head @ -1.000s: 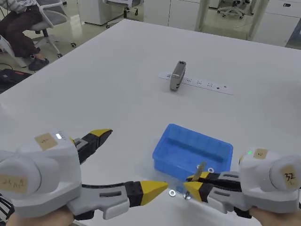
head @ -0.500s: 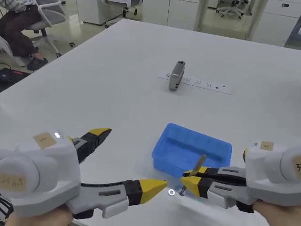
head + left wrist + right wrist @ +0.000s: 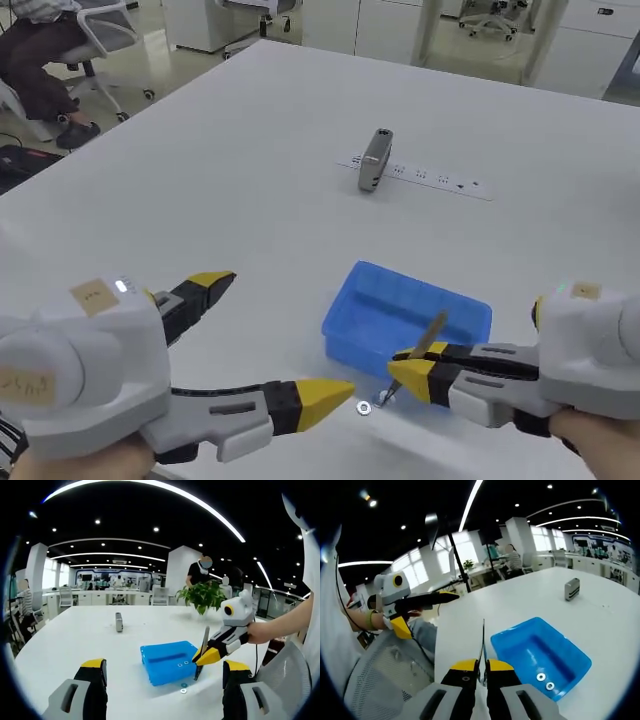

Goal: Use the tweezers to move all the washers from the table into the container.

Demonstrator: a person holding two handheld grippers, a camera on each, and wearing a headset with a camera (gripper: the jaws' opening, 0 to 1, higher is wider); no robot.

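Note:
A blue container [image 3: 405, 312] stands on the white table [image 3: 250, 180]. My right gripper [image 3: 408, 372] is shut on the tweezers [image 3: 430, 335], which slant down over the container's near wall. Their tip is beside a washer [image 3: 363, 407] on the table. The right gripper view has the tweezers [image 3: 483, 637] rising between the shut jaws [image 3: 482, 666], and two washers [image 3: 544, 681] lie inside the container [image 3: 560, 645]. My left gripper [image 3: 270, 338] is open to the container's left. In its view two washers [image 3: 183, 687] lie on the table before the container [image 3: 160, 667].
A grey device [image 3: 375, 158] stands on a power strip [image 3: 430, 180] at the middle of the table. A person sits on a chair [image 3: 45, 45] at the far left. Other people and a plant [image 3: 202, 595] are beyond the table.
My right gripper has drawn back to the right, and the tweezers have tilted lower, with the tip moving left toward the washer on the table. The left gripper has stayed put.

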